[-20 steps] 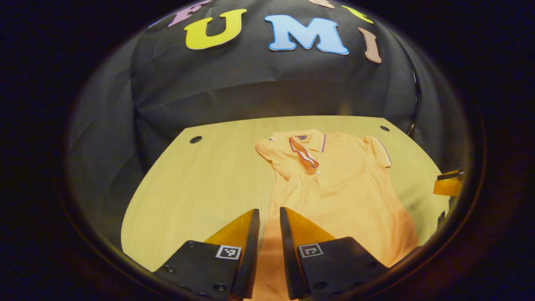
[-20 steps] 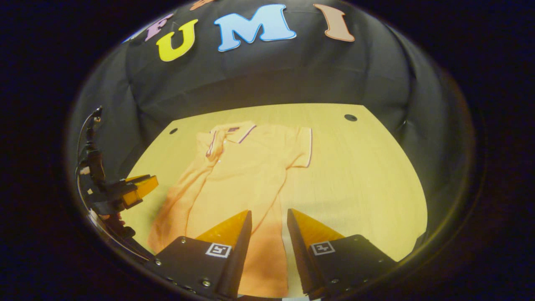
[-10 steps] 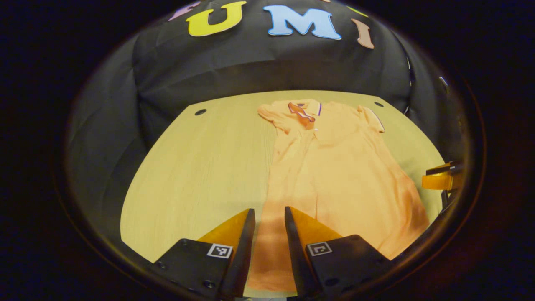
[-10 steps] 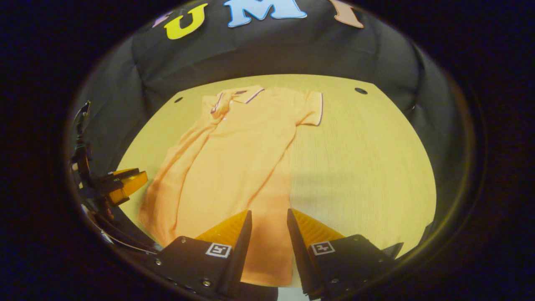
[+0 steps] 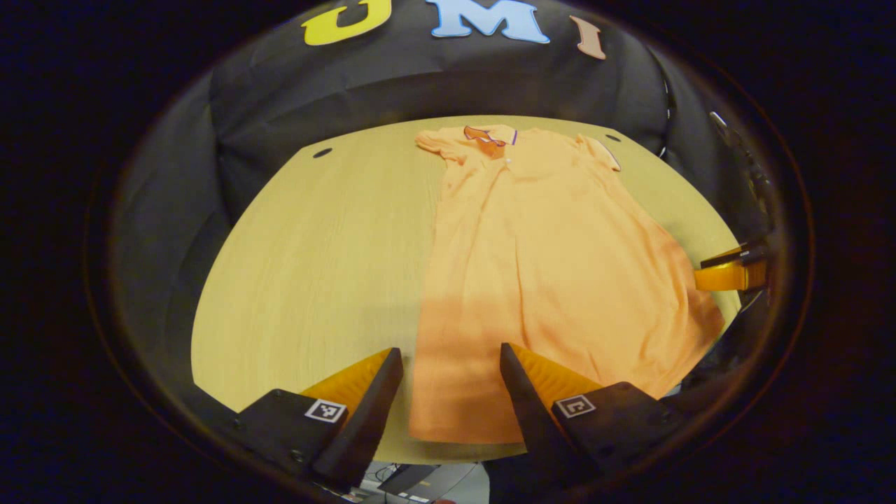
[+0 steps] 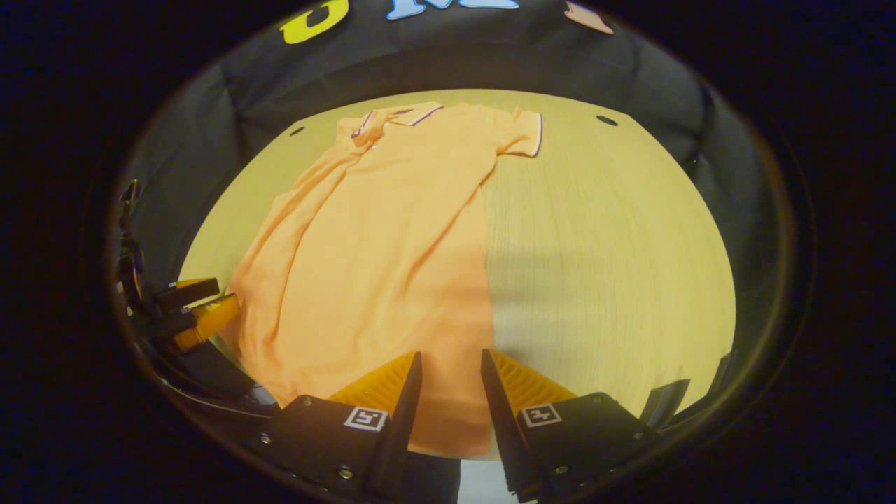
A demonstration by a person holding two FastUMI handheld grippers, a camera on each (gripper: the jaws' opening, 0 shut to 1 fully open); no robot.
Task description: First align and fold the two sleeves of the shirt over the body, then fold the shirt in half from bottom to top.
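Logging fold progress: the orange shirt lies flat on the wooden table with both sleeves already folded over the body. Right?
Not quite. The orange shirt does lie flat on the wooden table, but in the right gripper view one sleeve sticks out sideways, unfolded. The other, by the collar, looks bunched; whether it is folded is unclear.

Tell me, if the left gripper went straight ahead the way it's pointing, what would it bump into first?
Most likely the orange shirt. The left gripper is open, and the shirt's bottom hem lies between its fingers on the table. How high it hovers is unclear.
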